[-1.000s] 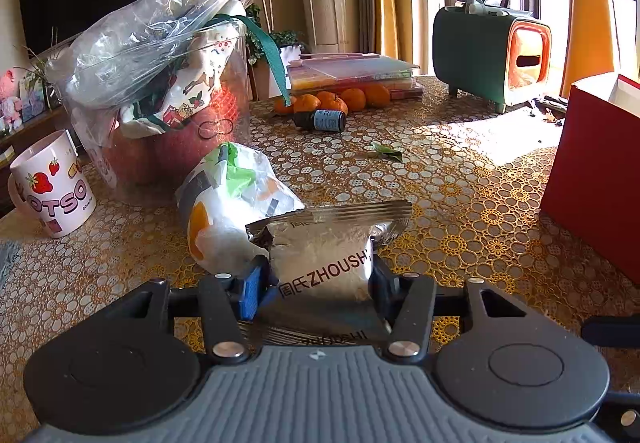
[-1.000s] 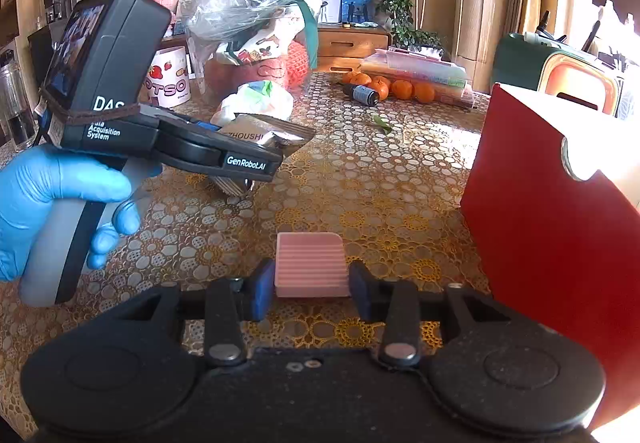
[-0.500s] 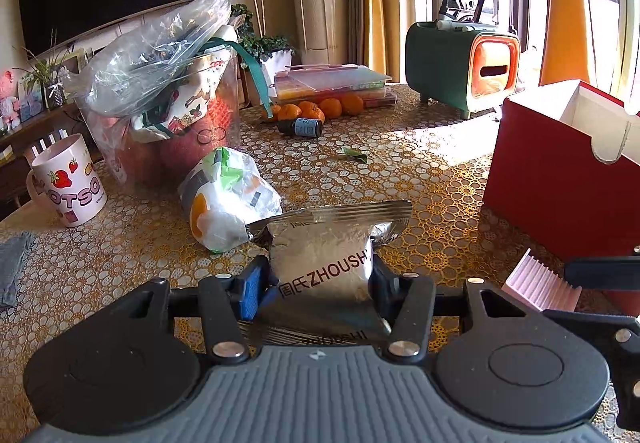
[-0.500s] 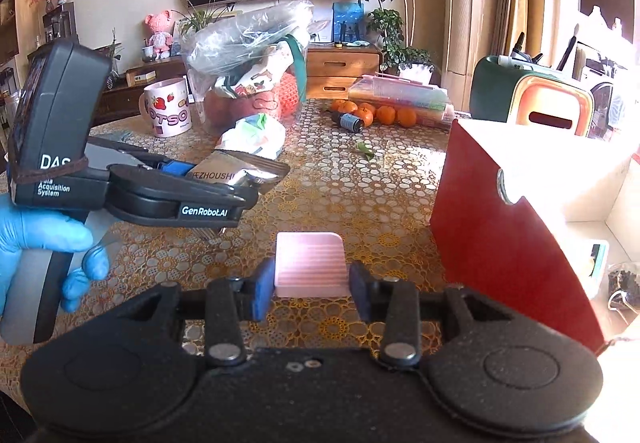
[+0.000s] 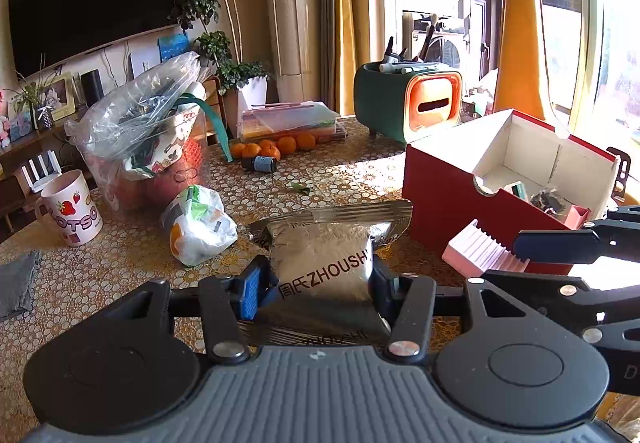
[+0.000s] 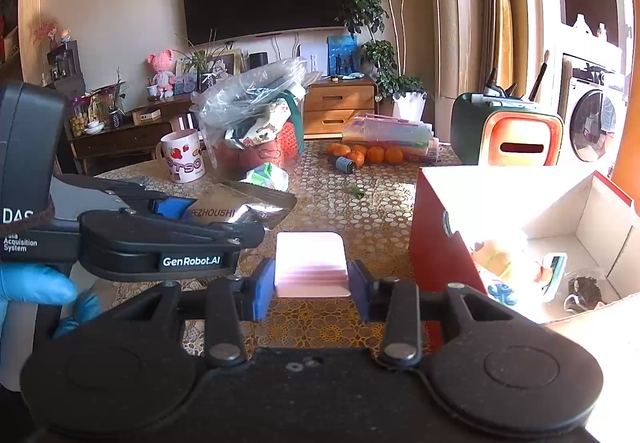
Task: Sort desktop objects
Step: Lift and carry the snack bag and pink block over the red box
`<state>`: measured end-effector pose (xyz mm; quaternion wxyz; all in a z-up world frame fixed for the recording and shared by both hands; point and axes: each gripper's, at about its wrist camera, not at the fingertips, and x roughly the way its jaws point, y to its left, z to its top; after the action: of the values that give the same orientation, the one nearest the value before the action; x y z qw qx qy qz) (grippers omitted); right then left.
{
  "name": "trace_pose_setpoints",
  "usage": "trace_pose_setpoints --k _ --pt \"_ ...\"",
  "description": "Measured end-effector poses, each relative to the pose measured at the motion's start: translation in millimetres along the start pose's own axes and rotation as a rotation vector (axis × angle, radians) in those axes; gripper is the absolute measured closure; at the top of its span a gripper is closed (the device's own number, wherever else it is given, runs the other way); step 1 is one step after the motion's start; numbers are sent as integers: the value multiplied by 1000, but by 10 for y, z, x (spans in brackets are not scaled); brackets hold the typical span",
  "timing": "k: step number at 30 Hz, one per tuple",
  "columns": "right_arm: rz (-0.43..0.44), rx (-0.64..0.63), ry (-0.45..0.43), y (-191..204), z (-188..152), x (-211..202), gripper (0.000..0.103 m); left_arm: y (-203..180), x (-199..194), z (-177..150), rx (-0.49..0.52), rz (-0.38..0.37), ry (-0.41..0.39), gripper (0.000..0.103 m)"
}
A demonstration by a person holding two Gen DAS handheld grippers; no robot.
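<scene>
Left gripper (image 5: 318, 285) clenched on a silver foil packet (image 5: 324, 263); right gripper (image 6: 311, 285) clenched on a pink ribbed block (image 6: 310, 263), both held above the patterned tablecloth (image 5: 352, 179). Open cloth lies at 12 o'clock of the packet; the red box (image 5: 440, 195) bounds it at 2 o'clock, its near wall close to the block. Only the right wrist view shows the box contents and a blue-gloved hand (image 6: 36, 289). Legible: "ZHOUSH" on the packet, "GenRobot.AI" on the left gripper, "OTSO" on the mug (image 5: 72, 213).
</scene>
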<state>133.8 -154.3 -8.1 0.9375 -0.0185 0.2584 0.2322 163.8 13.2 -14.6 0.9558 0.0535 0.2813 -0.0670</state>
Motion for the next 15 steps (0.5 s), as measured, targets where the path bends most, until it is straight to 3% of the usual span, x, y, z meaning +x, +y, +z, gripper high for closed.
trace_pose_setpoints --k 15 --pt "-53 4 -83 -321 36 -626 63 -627 -475 143 46 -74 -50 51"
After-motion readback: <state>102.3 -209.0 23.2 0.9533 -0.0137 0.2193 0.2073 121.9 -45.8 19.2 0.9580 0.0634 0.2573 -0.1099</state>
